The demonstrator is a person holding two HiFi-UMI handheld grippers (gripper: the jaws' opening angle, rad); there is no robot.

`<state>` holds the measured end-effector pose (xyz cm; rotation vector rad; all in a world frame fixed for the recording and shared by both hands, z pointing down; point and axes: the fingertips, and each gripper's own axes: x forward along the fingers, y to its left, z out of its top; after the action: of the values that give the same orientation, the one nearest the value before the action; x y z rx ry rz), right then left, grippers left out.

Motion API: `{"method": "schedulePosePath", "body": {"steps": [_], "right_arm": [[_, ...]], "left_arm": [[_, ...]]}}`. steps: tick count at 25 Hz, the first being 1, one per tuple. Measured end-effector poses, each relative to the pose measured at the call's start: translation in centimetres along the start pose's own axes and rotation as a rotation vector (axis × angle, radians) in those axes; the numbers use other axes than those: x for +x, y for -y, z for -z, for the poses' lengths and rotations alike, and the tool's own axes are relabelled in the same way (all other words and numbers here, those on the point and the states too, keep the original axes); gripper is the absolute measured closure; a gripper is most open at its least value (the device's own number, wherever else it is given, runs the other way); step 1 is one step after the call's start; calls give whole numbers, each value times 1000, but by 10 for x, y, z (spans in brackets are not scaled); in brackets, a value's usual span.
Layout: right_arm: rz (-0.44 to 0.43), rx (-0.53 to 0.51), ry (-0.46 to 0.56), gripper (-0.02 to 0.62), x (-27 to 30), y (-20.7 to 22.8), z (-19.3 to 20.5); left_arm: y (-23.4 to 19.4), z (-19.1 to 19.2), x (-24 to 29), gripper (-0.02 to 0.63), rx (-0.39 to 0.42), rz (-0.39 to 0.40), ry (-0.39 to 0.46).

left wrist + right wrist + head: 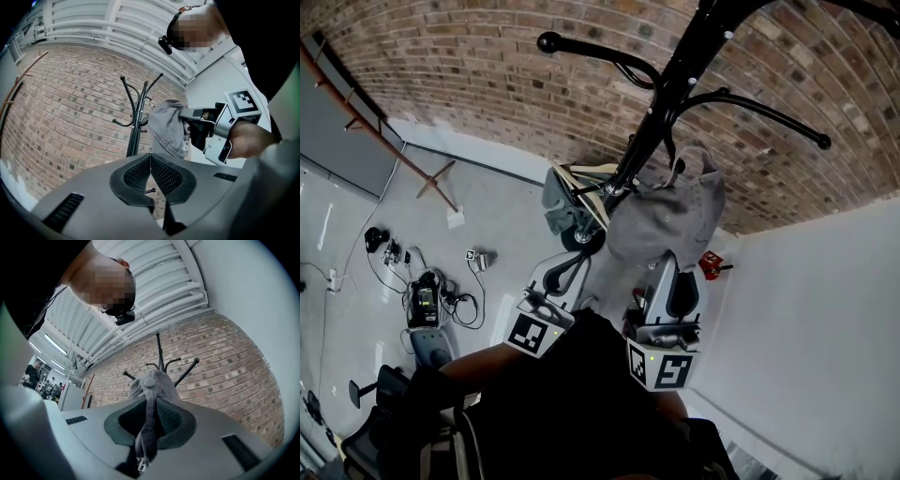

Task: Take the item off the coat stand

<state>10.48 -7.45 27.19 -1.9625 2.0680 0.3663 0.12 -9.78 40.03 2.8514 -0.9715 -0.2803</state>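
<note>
A black coat stand point(675, 75) with curved hooks rises in front of a brick wall; it also shows in the left gripper view point(136, 122) and behind the cap in the right gripper view point(161, 355). A grey cap point(670, 220) hangs right beside the pole, and I cannot tell whether it still touches a hook. My right gripper point(666, 261) is shut on the cap's fabric point(150, 385), which runs down between its pads point(149, 423). The left gripper view shows the cap point(171, 126) held by the right gripper point(190, 113). My left gripper point(570, 264) hangs lower left of the cap, shut point(150, 173) on nothing.
The brick wall point(487, 66) runs behind the stand, and a white wall point(825, 309) stands at the right. A grey and cream bundle point(572, 197) lies at the stand's base, with a small red object point(710, 263) near it. Cables and devices point(422, 300) lie on the floor at left.
</note>
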Motion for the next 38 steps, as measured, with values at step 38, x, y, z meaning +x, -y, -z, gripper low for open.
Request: {"method": "schedulePosePath", "body": {"steps": [38], "right_arm": [[198,-99,-165,545,-58,71,58]], "left_arm": [[46,11,43,588,-35,125,6]]}}
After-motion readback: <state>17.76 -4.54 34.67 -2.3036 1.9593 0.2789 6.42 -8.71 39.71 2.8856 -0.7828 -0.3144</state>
